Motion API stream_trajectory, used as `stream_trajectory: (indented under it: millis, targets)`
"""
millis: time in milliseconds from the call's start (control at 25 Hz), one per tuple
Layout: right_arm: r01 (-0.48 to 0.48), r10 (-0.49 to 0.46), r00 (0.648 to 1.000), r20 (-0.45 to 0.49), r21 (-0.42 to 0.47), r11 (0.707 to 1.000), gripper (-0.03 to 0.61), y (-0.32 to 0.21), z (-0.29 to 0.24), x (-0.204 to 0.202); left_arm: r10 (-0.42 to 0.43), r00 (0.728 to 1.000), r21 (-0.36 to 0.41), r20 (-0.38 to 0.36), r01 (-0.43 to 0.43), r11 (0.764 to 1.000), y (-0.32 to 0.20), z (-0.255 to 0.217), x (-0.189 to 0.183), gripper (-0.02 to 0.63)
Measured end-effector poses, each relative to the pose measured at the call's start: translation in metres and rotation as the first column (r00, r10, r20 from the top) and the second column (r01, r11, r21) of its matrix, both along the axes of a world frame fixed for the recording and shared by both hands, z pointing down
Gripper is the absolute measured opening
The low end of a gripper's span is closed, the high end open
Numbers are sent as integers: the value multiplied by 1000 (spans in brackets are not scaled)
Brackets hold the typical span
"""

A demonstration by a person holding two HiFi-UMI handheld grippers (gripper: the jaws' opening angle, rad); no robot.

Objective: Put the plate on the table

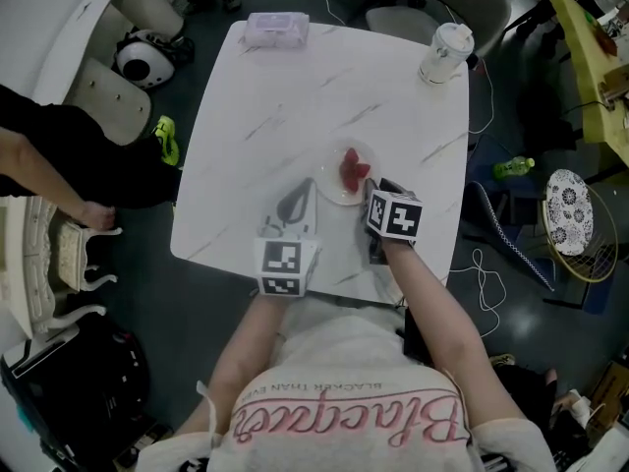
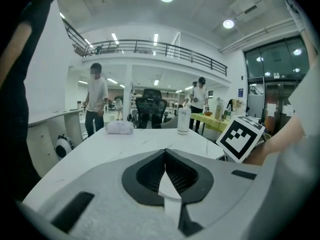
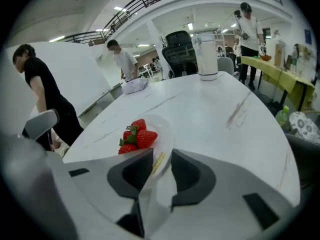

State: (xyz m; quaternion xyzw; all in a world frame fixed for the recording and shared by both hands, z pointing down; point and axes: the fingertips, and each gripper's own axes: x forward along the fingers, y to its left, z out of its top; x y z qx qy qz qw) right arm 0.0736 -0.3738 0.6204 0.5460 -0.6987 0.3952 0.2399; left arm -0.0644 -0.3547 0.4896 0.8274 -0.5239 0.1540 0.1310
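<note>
The worktop (image 1: 295,96) is seen to be white, veined thinly in grey like marble; the plate (image 3: 164,131) is rendered in translucent white, with a small yellow label (image 3: 159,162) borne on its rim; the strawberries (image 3: 137,136) are coloured red and topped with green leaves; the left tool (image 2: 165,153) and the right tool (image 3: 161,159) are finished in pale grey with black pads (image 3: 132,171); their marker cubes (image 1: 396,216) are printed with black-and-white squares; the lidded cup (image 1: 445,52) is white; the bottle (image 1: 513,168) is bright green against the dark grey floor (image 1: 197,303); the shirt (image 1: 334,352) is white, lettered in pink.
</note>
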Motion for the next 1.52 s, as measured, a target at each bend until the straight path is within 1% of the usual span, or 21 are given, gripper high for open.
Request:
stream_trajectory:
  millis: [120,200,400,520,680,800,960,1080,1200,1360,1520]
  targets:
    - [60,-56,995,-78,38,997,95,-2,0,-4,-3,1000,1,3,3,1000,1,1,-2,3]
    - [79,-74,992,-102,52,995,95,-3,0,-5,-3,1000,2,4,3,1000,1,1,-2,3]
    - [30,-28,999,-43,52,998,104,0,-5,3,2,1000,19,-3,-2,1000,3,-3,0,3]
    - [29,-28,999,-22,78,997,104,2,-20,8,5,1000,33,-5,-5,999,5,-8,1,3]
    - [63,-64,998,5,156,986,104,7,-53,5,9,1000,51,-12,-9,999,10,-15,4,3]
    - [47,-62,996,65,214,976,104,16,-80,5,16,1000,69,-13,-15,997,15,-22,6,3]
    - [51,-81,993,86,302,952,103,30,-116,4,24,1000,94,-18,-22,995,25,-35,7,3]
    - [55,-97,991,93,373,926,103,39,-144,2,35,999,121,-22,-32,992,31,-46,9,3]
    - [66,-115,990,80,458,886,103,47,-174,0,45,999,152,-26,-40,988,38,-58,12,3]
    - [91,-141,989,41,580,809,103,60,-217,-2,57,998,205,-33,-49,978,47,-80,16,3]
    - [120,-150,989,-16,689,715,92,75,-255,-3,70,997,263,-45,-55,963,56,-103,21,3]
